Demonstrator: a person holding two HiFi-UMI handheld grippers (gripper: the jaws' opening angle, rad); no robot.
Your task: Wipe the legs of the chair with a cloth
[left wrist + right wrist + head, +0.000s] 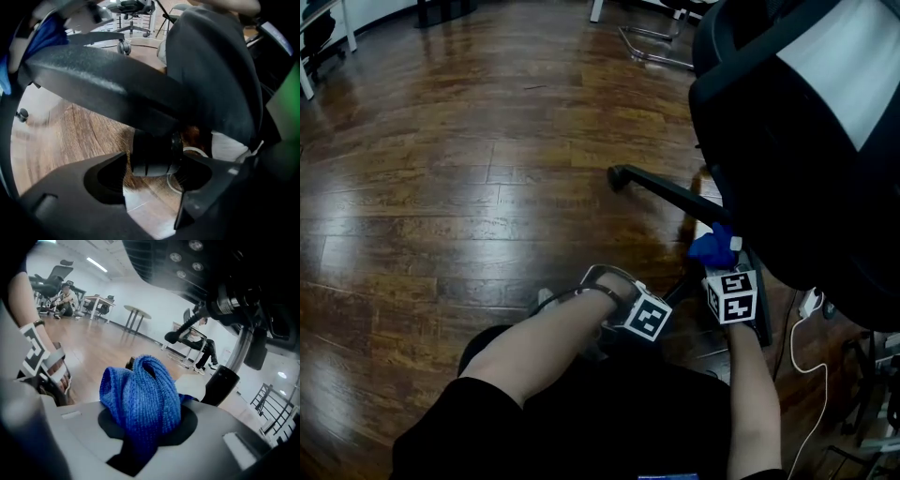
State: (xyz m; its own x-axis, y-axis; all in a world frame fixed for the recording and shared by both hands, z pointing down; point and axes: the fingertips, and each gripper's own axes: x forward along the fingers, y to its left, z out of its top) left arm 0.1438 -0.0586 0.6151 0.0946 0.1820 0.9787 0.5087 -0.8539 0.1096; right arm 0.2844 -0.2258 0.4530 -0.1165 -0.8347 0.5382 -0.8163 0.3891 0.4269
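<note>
Blue knitted cloth (140,394) clamped tight between right gripper (145,437) jaws, left gripper (154,164) jaws closed on black plastic chair leg (108,84), glossy brown wooden floor (441,187).

Open-plan office. Glossy wood-plank floor (441,187) throughout. Black swivel chair (797,141) close by; more office chairs (52,276) by the far wall. White desks (96,302), a round table (137,314), white walls, ceiling strip lights (96,264). Seated person (65,298) in the distance. White cable (802,361) on the floor.
</note>
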